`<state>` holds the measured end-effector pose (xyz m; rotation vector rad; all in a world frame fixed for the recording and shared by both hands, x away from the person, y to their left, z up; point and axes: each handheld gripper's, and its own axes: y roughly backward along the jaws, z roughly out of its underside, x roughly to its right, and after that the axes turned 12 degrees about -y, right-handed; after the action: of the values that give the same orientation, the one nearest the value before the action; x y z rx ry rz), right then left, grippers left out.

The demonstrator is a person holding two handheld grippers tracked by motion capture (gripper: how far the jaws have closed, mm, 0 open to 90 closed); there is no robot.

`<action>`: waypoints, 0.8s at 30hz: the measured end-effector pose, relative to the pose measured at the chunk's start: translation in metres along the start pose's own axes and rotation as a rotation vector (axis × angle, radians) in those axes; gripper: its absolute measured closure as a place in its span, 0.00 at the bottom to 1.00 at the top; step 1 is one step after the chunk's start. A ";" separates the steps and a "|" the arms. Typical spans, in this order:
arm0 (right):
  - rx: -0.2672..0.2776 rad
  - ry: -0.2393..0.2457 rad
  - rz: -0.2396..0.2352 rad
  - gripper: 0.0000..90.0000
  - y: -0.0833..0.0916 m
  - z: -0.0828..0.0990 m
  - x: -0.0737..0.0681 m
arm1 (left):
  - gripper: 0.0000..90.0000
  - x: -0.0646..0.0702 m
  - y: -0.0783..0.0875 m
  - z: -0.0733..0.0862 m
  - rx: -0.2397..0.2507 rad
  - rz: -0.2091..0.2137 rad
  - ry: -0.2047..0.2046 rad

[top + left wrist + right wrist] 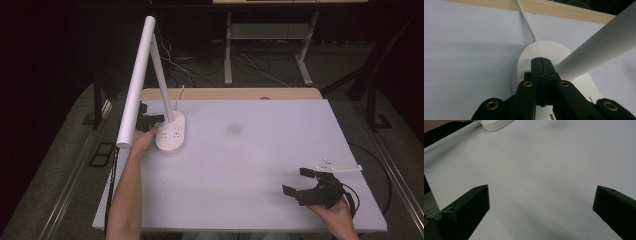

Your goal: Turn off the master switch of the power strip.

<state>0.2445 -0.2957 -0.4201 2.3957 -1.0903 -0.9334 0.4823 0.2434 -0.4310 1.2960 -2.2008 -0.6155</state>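
A white desk lamp stands at the far left of the white tabletop, its oval base flat on the surface and its long tube head reaching out past the left edge. The left tool sits at the base beside the stem — jaws pressed together, nothing between them. At the near right, well apart, the right tool hovers with jaws spread wide — empty.

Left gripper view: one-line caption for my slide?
Left tongs shut, tips over the white lamp base beside its stem.
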 end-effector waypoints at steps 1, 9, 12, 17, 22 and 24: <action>0.000 0.002 0.000 0.00 0.000 0.000 0.000 | 1.00 0.000 0.000 0.000 -0.001 -0.001 0.002; 0.003 0.000 -0.001 0.00 0.002 0.000 -0.001 | 1.00 0.004 0.001 -0.001 -0.017 -0.022 -0.020; 0.005 -0.003 -0.002 0.00 0.002 0.000 -0.001 | 1.00 0.005 0.000 0.000 -0.025 0.014 0.019; 0.008 0.002 -0.001 0.00 0.003 0.000 -0.001 | 1.00 0.006 0.000 0.000 -0.029 -0.002 0.011; 0.011 0.005 0.000 0.00 0.003 0.000 0.000 | 1.00 0.006 0.000 0.000 -0.023 0.005 0.024; 0.012 0.004 -0.001 0.00 0.003 0.000 0.000 | 1.00 0.005 0.001 -0.001 0.005 0.015 0.049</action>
<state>0.2428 -0.2974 -0.4181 2.4065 -1.0963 -0.9250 0.4801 0.2389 -0.4289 1.2824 -2.1713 -0.5671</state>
